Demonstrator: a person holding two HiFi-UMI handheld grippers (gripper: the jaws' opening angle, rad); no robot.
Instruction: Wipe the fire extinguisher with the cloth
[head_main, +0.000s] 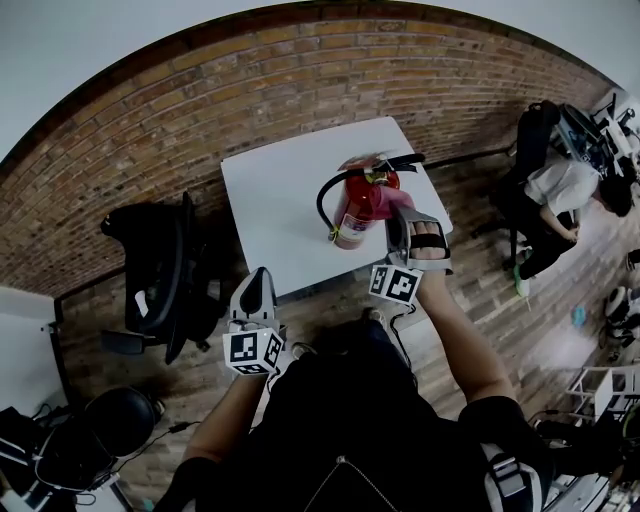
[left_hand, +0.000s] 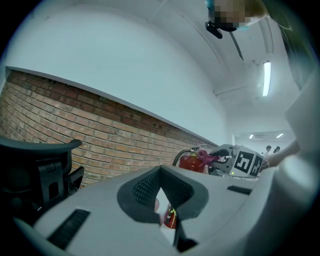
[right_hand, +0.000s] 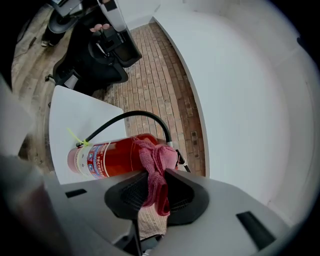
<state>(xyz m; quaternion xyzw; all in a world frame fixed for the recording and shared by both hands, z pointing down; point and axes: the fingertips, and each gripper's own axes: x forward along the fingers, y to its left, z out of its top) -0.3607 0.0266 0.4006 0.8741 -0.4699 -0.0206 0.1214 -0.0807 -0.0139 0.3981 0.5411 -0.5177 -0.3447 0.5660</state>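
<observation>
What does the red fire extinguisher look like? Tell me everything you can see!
The red fire extinguisher is a metal-looking cylinder standing upright on the white table. A printed label wraps its lower body, and a black hose loops from its top, fastened by a yellow-green tie. The right gripper holds a pink cloth against its upper part.

A white bench (head_main: 270, 215) stands by a low brick wall (head_main: 200, 90), white-painted above, with a black office chair (head_main: 160, 270) alongside.
</observation>
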